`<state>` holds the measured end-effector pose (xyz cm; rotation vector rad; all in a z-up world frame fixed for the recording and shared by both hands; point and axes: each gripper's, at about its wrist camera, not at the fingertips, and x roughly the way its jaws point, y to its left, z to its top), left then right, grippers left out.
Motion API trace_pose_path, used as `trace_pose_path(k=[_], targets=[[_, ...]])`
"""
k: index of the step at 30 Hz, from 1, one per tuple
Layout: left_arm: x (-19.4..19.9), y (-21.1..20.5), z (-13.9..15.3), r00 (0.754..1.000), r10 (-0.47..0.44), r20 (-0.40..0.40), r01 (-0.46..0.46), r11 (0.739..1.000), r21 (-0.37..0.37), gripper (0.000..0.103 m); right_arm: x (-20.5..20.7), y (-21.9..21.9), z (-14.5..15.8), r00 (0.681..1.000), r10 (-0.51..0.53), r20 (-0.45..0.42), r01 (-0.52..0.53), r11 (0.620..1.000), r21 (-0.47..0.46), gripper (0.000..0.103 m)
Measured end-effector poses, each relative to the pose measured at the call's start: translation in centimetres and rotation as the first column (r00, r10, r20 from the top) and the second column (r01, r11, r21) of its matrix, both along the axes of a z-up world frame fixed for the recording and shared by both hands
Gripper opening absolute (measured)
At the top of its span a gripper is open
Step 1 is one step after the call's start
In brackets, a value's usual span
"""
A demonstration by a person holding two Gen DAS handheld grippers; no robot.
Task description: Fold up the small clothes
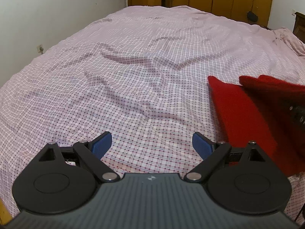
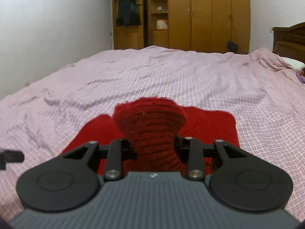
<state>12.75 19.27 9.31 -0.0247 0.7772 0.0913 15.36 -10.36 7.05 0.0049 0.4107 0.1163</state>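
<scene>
A red knitted garment point(image 2: 207, 122) lies on the pink checked bed sheet point(image 2: 152, 76). My right gripper point(image 2: 154, 147) is shut on a bunched fold of the red garment and holds it lifted above the flat part. In the left wrist view the red garment point(image 1: 242, 114) lies at the right, with a raised part above it. My left gripper point(image 1: 151, 143) is open and empty, hovering over the bare sheet point(image 1: 133, 76) just left of the garment. Its blue fingertips point(image 1: 103, 143) stand wide apart.
Wooden wardrobes point(image 2: 209, 15) stand behind the bed. A white wall point(image 1: 57, 9) runs along the left side. A dark headboard point(image 2: 287, 38) and a bunched pillow area point(image 2: 276, 61) are at the right. A dark garment point(image 2: 126, 7) hangs on the wardrobe.
</scene>
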Motion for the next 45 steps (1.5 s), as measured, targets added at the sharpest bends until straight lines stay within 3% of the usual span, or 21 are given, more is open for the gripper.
trace_pose_path(k=[7,12,16,19,22,27,30,37,41,45], targets=[[-0.2,1.8,0.6,1.0,0.017,0.012,-0.017,1.0,-0.004,0.094,-1.0,0.5,4.4,0.99,-0.058,0.129,0.052,0.997,0.048,0.033],[-0.6,3.2,1.1,0.999,0.041,0.021,-0.041,0.999,-0.012,0.094,-2.4,5.0,4.5,0.981,0.032,0.191,-0.018,0.997,-0.073,0.033],[-1.0,4.1,1.1,0.998,0.054,0.021,-0.053,0.998,-0.014,0.094,-2.7,8.4,1.3,0.989,0.107,0.105,-0.089,0.982,-0.165,0.033],[-1.2,4.6,0.9,0.998,0.06,0.017,-0.06,0.998,-0.009,0.094,-2.6,9.6,-1.1,0.991,0.131,0.007,-0.128,0.976,-0.175,0.036],[-1.2,5.2,0.6,0.997,0.073,0.013,-0.073,0.997,-0.013,0.094,-3.6,10.2,-1.3,0.989,0.15,-0.008,-0.149,0.968,-0.2,0.044],[-1.0,5.6,0.7,0.997,0.08,0.016,-0.08,0.996,-0.036,0.094,-4.2,8.4,1.3,0.979,0.174,-0.106,-0.184,0.979,-0.093,0.048],[-0.8,5.3,1.2,0.997,0.07,0.025,-0.069,0.997,-0.028,0.094,-4.9,6.4,3.4,0.965,0.212,-0.152,-0.21,0.977,0.03,0.05],[-0.5,3.8,3.4,0.998,0.032,0.06,-0.028,0.998,-0.058,0.094,-6.2,1.8,7.5,0.925,0.335,-0.18,-0.251,0.893,0.374,0.053],[-0.1,2.1,5.6,0.996,-0.011,0.094,0.019,0.996,-0.088,0.094,-6.2,-0.5,9.1,0.94,0.301,-0.163,-0.222,0.899,0.378,0.053],[0.7,0.1,7.8,0.99,-0.078,0.119,0.1,0.978,-0.184,0.094,-5.4,-3.4,9.6,0.962,0.214,-0.168,-0.146,0.927,0.347,0.053]])
